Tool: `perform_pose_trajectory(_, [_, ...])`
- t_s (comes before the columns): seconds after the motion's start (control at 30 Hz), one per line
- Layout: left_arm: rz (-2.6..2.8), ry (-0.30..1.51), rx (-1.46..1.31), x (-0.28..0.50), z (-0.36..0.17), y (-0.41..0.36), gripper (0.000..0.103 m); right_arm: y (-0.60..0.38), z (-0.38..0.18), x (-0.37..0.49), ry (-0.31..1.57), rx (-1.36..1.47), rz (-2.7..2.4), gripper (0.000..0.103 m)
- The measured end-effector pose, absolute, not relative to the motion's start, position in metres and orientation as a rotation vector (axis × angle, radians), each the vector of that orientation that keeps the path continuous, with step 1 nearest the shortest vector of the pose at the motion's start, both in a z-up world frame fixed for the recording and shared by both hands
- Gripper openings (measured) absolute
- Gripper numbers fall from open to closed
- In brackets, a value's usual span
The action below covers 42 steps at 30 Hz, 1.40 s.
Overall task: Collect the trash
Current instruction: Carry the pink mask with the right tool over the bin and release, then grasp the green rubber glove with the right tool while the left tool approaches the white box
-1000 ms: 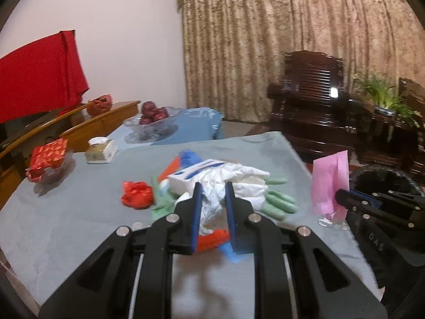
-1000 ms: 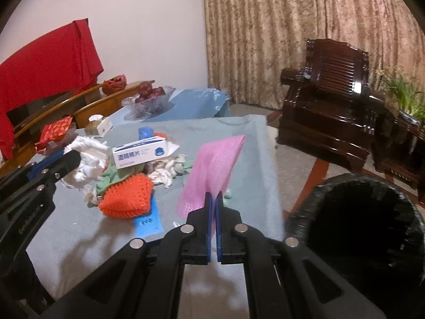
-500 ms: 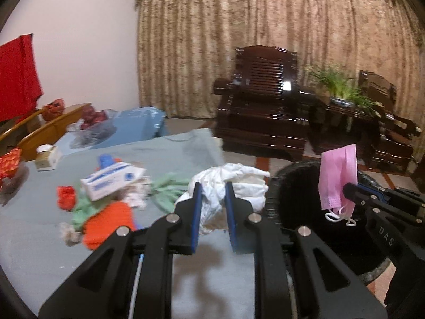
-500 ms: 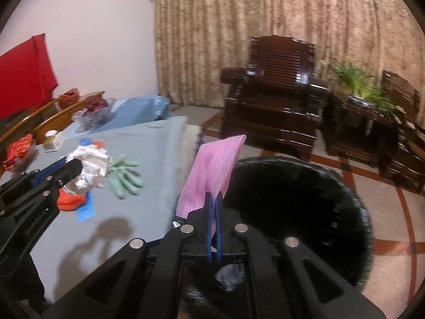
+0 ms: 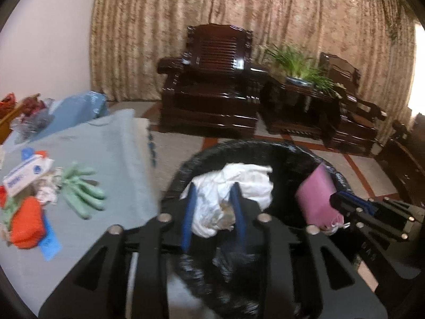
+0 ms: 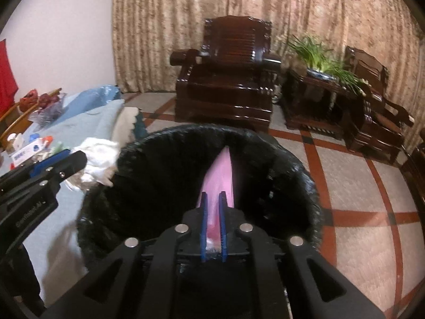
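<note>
Moved since a second ago: both our loads, from table [image 5: 111, 143] to above the bin [image 6: 305, 175]. Left tongs [image 5: 212, 212], jaws just parting, white rag [image 5: 239, 183] loose between them. Right tongs [image 6: 212, 226], likewise easing, pink mask [image 6: 220, 175] slipping binward. Gloves [image 5: 82, 194], box [image 5: 24, 172] remain tabled.

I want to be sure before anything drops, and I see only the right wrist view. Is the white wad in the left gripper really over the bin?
Observer: In the left wrist view the white wad shows against the dark opening of the black bin, close to its table-side rim.
Operator: Do the left jaws grip it?
Observer: The left gripper has just been opening its jaws; the wad is between them.
Operator: What is left to collect?
Observer: On the table lie a green glove, an orange net and a white-blue box.
</note>
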<state>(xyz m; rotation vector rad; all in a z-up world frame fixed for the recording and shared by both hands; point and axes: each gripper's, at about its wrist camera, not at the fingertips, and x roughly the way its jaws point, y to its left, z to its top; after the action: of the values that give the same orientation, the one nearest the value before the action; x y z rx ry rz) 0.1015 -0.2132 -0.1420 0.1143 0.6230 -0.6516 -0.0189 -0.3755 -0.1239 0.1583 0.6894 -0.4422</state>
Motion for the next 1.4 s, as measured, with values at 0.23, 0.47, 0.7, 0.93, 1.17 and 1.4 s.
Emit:
perform_pose_trajectory(0.23, [-0.656, 0.619, 0.069, 0.105, -0.144, -0.207, 0.073, -0.381, -0.126, -0.02, 0.668, 0.147, -0.49, 0.079])
perform_pose_trajectory(0.47, [-0.52, 0.56, 0.063, 0.112, -0.127, -0.152, 0.09, -0.351, -0.113, -0.006, 0.606, 0.134, -0.415, 0.097])
perform_pose_trajectory(0.7, [-0.294, 0.516, 0.027, 0.129, -0.109, -0.056, 0.09, -0.29, -0.097, 0.029, 0.555, 0.124, -0.262, 0.097])
perform_pose_trajectory(0.93, [-0.085, 0.483, 0.026, 0.145, -0.102, 0.027, 0.09, -0.226, -0.088, 0.068, 0.52, 0.086, -0.135, 0.097])
perform_pose_trajectory(1.17, [0.054, 0.52, 0.007, 0.162, -0.117, 0.089, 0.09, -0.177, -0.099, 0.103, 0.531, 0.051, -0.05, 0.097])
perform_pose_trajectory(1.4, [0.097, 0.55, 0.007, 0.176, -0.137, 0.105, 0.09, -0.153, -0.122, 0.15, 0.577, 0.018, -0.017, 0.087])
